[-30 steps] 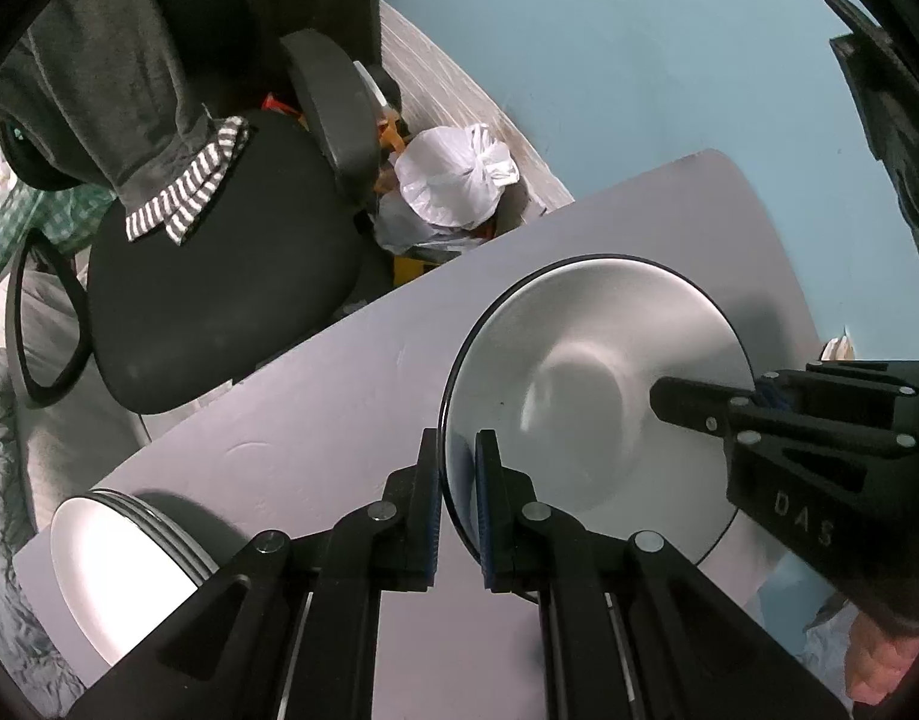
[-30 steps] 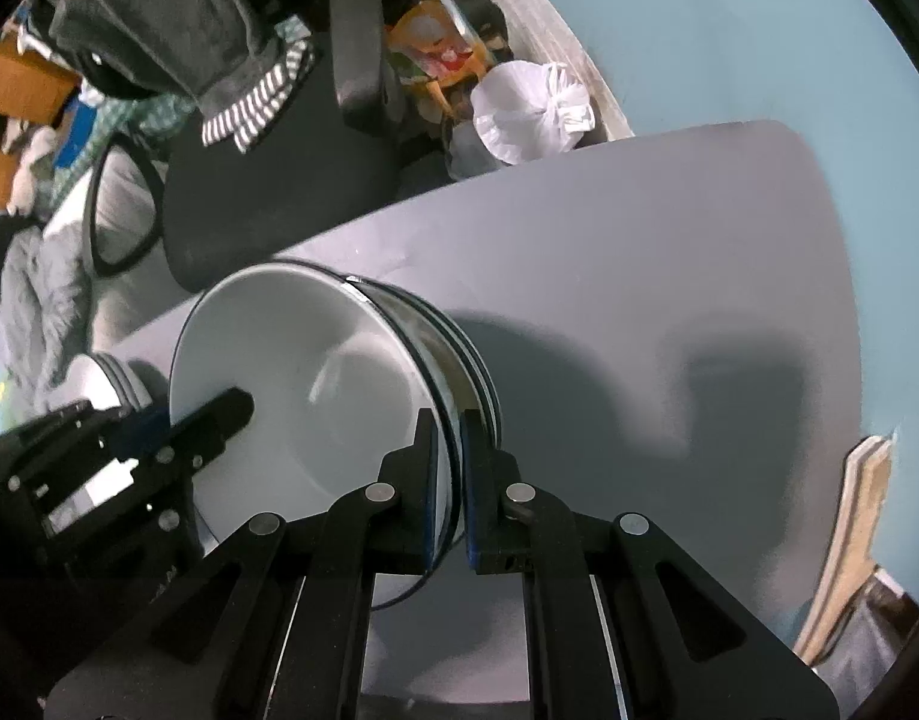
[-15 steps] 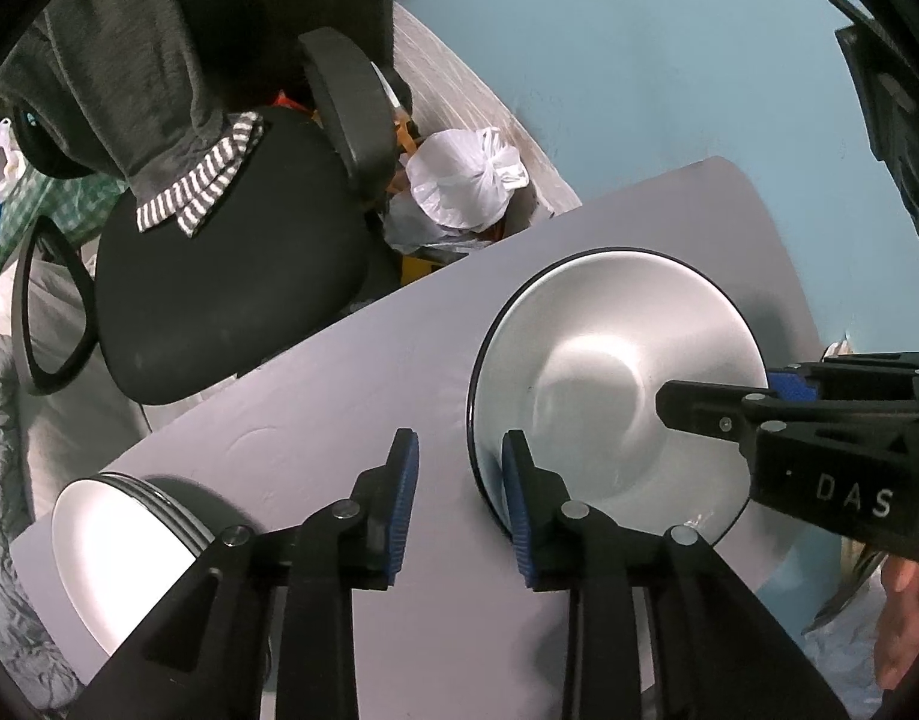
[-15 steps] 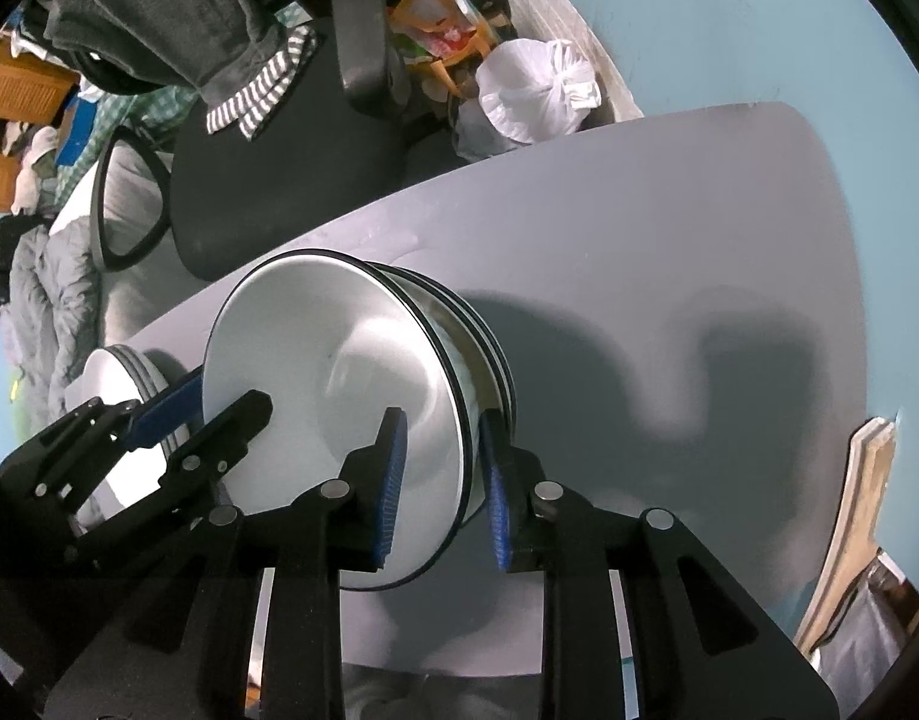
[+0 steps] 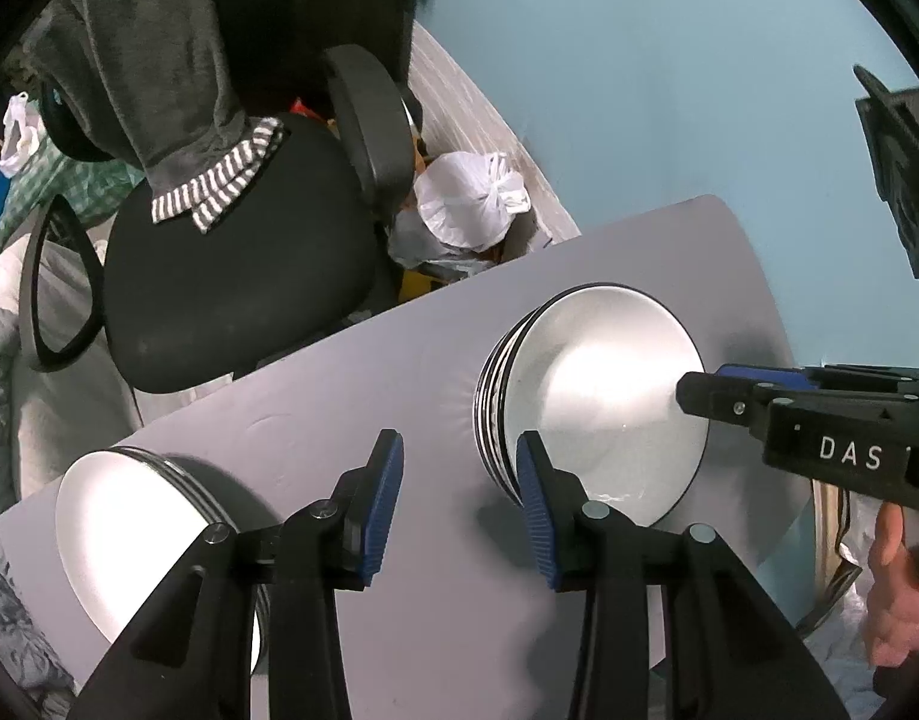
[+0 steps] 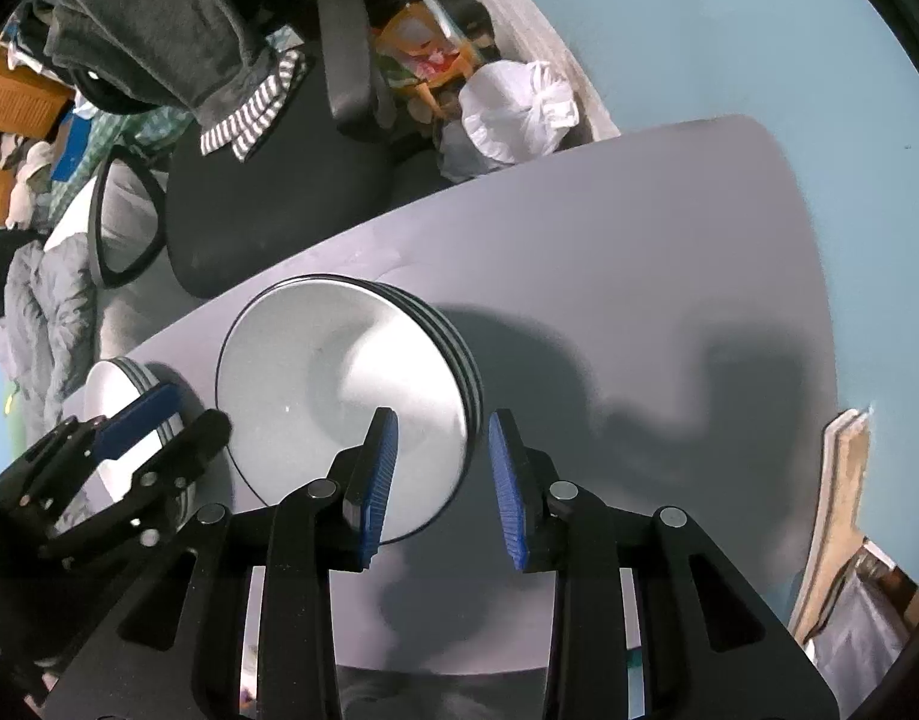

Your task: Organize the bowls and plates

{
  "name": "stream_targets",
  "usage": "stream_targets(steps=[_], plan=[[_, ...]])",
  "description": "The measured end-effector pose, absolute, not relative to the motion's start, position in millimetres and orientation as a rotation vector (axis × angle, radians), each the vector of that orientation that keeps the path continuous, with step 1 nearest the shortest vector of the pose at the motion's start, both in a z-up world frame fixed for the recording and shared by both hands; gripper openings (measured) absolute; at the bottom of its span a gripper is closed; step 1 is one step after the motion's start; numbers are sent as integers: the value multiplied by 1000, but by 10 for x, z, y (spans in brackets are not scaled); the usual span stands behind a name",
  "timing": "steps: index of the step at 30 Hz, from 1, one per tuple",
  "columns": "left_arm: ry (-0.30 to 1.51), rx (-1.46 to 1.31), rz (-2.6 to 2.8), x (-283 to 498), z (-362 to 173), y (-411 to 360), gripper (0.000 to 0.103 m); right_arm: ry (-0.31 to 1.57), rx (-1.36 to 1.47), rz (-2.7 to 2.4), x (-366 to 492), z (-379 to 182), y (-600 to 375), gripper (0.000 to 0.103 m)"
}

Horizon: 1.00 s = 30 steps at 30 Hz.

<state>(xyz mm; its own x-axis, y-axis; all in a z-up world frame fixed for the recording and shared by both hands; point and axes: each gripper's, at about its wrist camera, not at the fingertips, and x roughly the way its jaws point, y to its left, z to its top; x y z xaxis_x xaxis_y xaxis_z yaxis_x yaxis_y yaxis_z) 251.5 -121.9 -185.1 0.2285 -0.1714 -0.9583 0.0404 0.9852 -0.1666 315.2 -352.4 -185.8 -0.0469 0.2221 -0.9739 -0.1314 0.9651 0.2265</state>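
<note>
A stack of white bowls with black rims (image 5: 597, 396) (image 6: 339, 384) rests on the grey table (image 5: 339, 420). My left gripper (image 5: 459, 504) hangs above the stack's left edge. Its jaws are opening and its blue pads (image 5: 381, 504) press on nothing. My right gripper (image 6: 442, 483) (image 5: 699, 387) straddles the top bowl's near right rim. Its jaws are opening too, and the rim lies loose between the pads. A stack of white plates (image 5: 135, 534) (image 6: 111, 384) sits at the table's left end. The left gripper (image 6: 189, 411) also shows low on the left in the right wrist view.
A black office chair (image 5: 237, 276) draped with a grey garment (image 5: 141, 60) stands beyond the table's far edge, next to a tied white bag (image 5: 468, 204). A blue wall backs the table. Flat boards (image 6: 843, 480) lean at its right end. A person's hand (image 5: 897, 588) holds the right gripper.
Both grippers were shut on the top bowl's rim, one on each side, and have opened and let go. The bowl now sits nested on the stack. The left gripper has drawn up and away.
</note>
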Motion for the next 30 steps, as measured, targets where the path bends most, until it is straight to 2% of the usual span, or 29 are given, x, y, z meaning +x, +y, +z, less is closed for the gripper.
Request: stream_targets(steps=[3,4,5,8,20,23,25,28,30], plan=[[1310,-117,-135,2457,-1761,-1175,48,1556,48,277,3112,-1747,-3539,34],[1298,-116,-132,2432,-1725,-1159,53,1543,41,274,3102,-1714,-3543,41],[1286,-114,-129,2403,-1685,-1146,54,1526,30,270,3082,-1664,-3543,48],[1269,-114,-124,2337,-1592,-1112,54,1475,0,264,3021,-1518,-3537,56],[1196,-152,-115,1958,-1132,-904,57,1327,-62,286,2771,-966,-3410,58],[1171,-160,-112,1859,-1009,-838,57,1294,-64,287,2692,-848,-3381,66],[1156,-166,-108,1802,-943,-800,57,1274,-67,289,2640,-778,-3356,66],[1135,-176,-99,1728,-854,-731,67,1251,-73,289,2549,-681,-3328,66],[1107,-178,-90,1658,-776,-669,68,1237,-75,289,2491,-616,-3309,66]])
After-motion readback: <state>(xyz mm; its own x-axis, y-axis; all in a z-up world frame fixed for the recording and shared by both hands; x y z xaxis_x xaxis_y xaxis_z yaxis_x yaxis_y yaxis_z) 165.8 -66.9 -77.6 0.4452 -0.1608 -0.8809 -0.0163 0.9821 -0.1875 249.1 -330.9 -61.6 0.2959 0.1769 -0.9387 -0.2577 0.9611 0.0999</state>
